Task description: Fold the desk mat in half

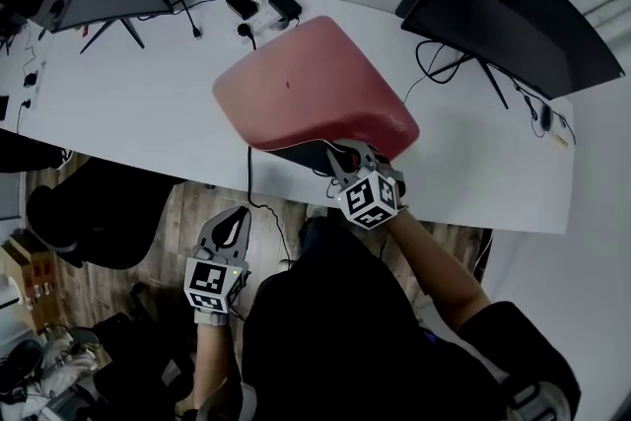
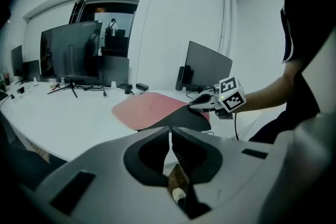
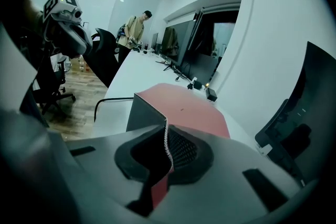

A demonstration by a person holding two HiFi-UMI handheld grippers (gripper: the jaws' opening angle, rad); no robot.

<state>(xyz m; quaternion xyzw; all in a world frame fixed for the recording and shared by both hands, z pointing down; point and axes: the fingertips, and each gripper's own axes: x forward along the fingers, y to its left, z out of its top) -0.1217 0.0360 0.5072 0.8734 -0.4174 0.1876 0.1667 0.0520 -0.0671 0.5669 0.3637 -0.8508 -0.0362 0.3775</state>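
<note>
The right hand-held gripper [image 1: 347, 156] pinches the near edge of the red desk mat [image 1: 301, 79] and holds that edge raised off the white tabletop [image 1: 128, 104] (the mat's dark underside shows beneath the lifted part). The mat's far part rests on the tabletop. The left hand-held gripper [image 1: 231, 228] hangs well apart from the mat, short of the tabletop's near edge, its jaws pressed together on nothing.
</note>
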